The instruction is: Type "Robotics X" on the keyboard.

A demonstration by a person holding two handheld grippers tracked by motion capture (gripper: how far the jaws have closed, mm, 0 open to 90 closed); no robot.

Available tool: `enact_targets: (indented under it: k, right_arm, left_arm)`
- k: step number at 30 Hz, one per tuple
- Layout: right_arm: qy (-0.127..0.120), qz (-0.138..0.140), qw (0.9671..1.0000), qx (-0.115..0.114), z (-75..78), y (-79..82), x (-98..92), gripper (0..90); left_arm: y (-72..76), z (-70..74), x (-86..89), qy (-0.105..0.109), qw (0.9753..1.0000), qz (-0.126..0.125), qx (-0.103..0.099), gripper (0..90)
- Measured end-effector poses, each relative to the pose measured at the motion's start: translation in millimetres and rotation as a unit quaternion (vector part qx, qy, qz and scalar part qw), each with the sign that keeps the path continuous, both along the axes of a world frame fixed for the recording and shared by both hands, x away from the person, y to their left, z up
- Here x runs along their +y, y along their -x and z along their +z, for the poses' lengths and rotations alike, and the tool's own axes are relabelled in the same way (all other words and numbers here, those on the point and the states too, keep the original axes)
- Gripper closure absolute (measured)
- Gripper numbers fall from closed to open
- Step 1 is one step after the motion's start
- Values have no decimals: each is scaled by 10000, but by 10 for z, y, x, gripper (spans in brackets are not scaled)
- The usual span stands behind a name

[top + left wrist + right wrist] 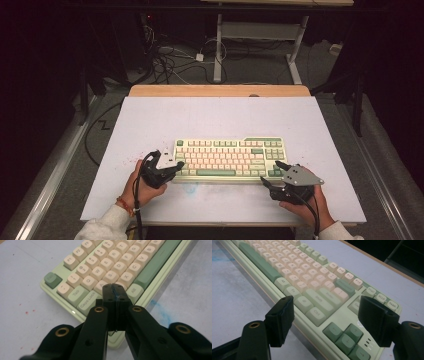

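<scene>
Left gripper (115, 293), jaws pressed together, is hovering over the keyboard's (229, 159) near-left corner (just by Caps Lock (87, 300)). Right gripper (274, 174) is spreading wide, straddling the near-right corner by the arrow keys (345, 337). That keyboard is lying mid-table, with bare white tabletop (210, 120) stretching to every edge.

A white work surface (150, 125) tops a wooden table (220, 90) in a dim room, its far wooden edge left bare. Beyond it, a tangle of cables (172, 62) lies on grey carpet (250, 72) beside the white legs of a second desk (260, 32). Metal rails (55, 165) flank the table on both sides. The surroundings fall into near-total darkness.
</scene>
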State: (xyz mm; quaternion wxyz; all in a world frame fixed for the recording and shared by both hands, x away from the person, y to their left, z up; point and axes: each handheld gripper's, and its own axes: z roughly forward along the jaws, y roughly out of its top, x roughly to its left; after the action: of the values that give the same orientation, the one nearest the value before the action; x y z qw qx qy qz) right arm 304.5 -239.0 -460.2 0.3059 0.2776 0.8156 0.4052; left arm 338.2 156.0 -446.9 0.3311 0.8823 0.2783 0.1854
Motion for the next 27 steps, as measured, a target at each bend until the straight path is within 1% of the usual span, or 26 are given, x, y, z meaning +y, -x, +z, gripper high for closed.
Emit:
enact_targets:
  k: [3,4,10,13,15,17,18,20,21,22,24,27]
  right_arm:
    - [35,25,10000,15,-6,1,13,293]
    - [44,36,10000,19,-9,0,17,293]
    - [72,34,10000,38,-15,-1,18,293]
    - [81,48,9999,45,-18,-4,20,293]
    - [80,65,9999,61,-22,-5,22,293]
    - [94,64,9999,55,-24,-6,23,293]
    - [87,36,9999,47,-24,-4,21,294]
    - [67,6,10000,33,-20,-11,12,294]
    - [67,-2,10000,52,-21,-15,8,294]
    - [81,-15,9999,69,-23,-16,6,294]
    - [110,-10,9999,77,-31,-19,8,294]
    - [148,14,9999,73,-37,-18,19,294]
  left_arm:
    - [-63,14,-91,-59,10000,-58,29,874]
    - [-82,19,-122,-116,9999,-72,14,874]
    - [-215,64,-301,-252,9996,-144,12,874]
    - [-286,86,-398,-241,9995,-198,46,874]
    - [-329,103,-460,-245,9994,-226,33,874]
    - [-377,108,-524,-280,9993,-256,43,874]
    - [-403,106,-559,-314,9991,-266,47,874]
    - [-456,103,-626,-375,9987,-327,129,874]
    - [-476,103,-662,-402,9985,-342,128,874]
    - [-498,107,-695,-428,9982,-378,175,873]
    - [-535,120,-759,-515,9977,-414,170,873]
    - [-592,136,-831,-592,9968,-479,224,873]
